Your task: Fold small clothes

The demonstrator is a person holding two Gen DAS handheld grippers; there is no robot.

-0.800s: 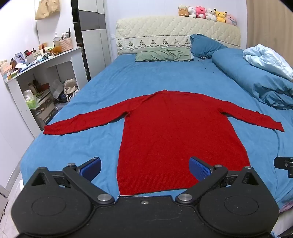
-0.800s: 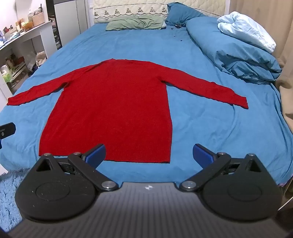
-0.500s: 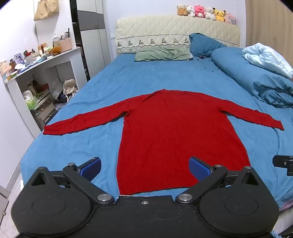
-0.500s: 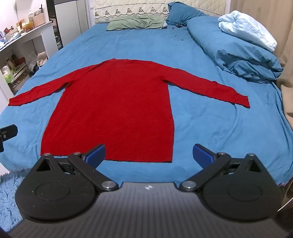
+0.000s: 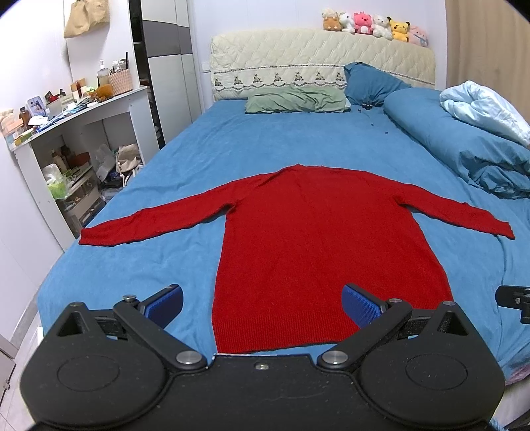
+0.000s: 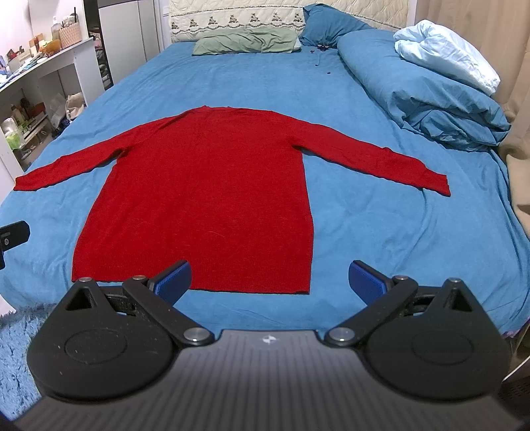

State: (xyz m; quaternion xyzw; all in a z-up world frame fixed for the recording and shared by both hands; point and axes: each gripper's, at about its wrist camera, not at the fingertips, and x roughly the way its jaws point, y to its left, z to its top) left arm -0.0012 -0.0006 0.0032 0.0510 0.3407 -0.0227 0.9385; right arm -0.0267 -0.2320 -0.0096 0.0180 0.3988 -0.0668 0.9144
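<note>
While flat on the bed [image 5: 298, 142]: sweater [image 5: 318, 252], hem nearest the cameras
Long axis: toward the headboard [image 5: 314, 63]
Left gripper [image 5: 263, 303]: wide apart, empty
Right gripper [image 6: 270, 277]: wide apart, empty

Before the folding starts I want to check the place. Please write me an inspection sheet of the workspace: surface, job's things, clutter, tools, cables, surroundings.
Surface: bed with blue sheet, mostly smooth.
Job's things: one red sweater, lying flat, both sleeves spread outward, hem nearest the tools, not yet folded.
Clutter: rolled blue duvet along the bed's right side; green pillow and blue pillow at the headboard; small dark bits on the sheet.
Tools: left tool open, empty, over the hem; right tool open, empty, at the hem's right corner.
Cables: nothing seen.
Surroundings: crowded white shelf desk on the left; plush toys on the headboard.
</note>
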